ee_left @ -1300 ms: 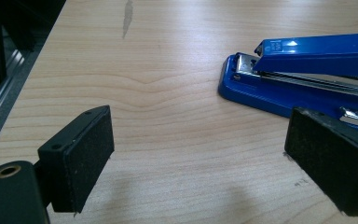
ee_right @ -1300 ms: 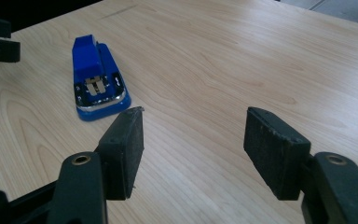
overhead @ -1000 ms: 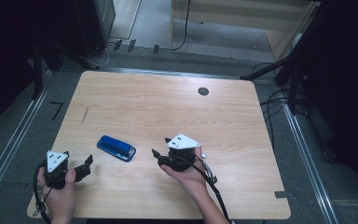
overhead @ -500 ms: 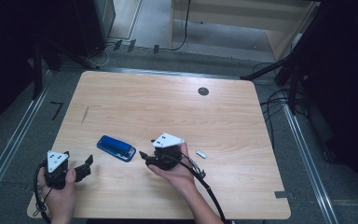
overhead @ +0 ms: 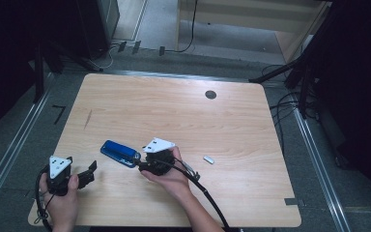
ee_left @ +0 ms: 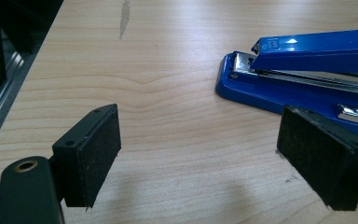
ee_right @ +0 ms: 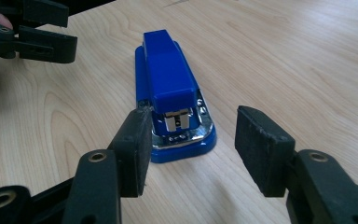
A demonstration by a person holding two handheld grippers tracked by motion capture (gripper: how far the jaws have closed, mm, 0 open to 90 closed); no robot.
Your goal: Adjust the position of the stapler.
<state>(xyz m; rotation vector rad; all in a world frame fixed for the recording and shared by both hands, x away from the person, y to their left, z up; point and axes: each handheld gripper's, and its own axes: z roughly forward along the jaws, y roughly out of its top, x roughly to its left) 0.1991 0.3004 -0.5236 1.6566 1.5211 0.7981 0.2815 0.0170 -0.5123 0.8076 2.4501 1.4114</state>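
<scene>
From my seat the left edge is dim grey floor with a metal rail (overhead: 9, 154) running along the wooden table (overhead: 174, 111), and black equipment legs stand beyond the far left corner. On the table's near left, my left gripper (overhead: 89, 172) rests low over the wood with its jaws spread wide and nothing between them; in the left gripper view only bare grain lies between the pads (ee_left: 98, 154). A thin dark streak (overhead: 87, 119) marks the wood further back.

Moving right, the blue stapler (overhead: 120, 152) lies flat on the near-middle of the table, its hinge end toward my right gripper (overhead: 140, 164). Those jaws have just been closing. In the right gripper view they stand either side of the stapler's (ee_right: 172, 88) metal end; the left-hand pad seems to brush its corner, the other is clear of it, so I read the tongs as released, not clamping.

Right of my hand a small pale object (overhead: 208, 159) lies on the wood; I cannot tell what it is. A dark round port (overhead: 210, 94) sits near the far edge. Cables (overhead: 290, 104) trail on the floor at right, where the room is too dark to read.
</scene>
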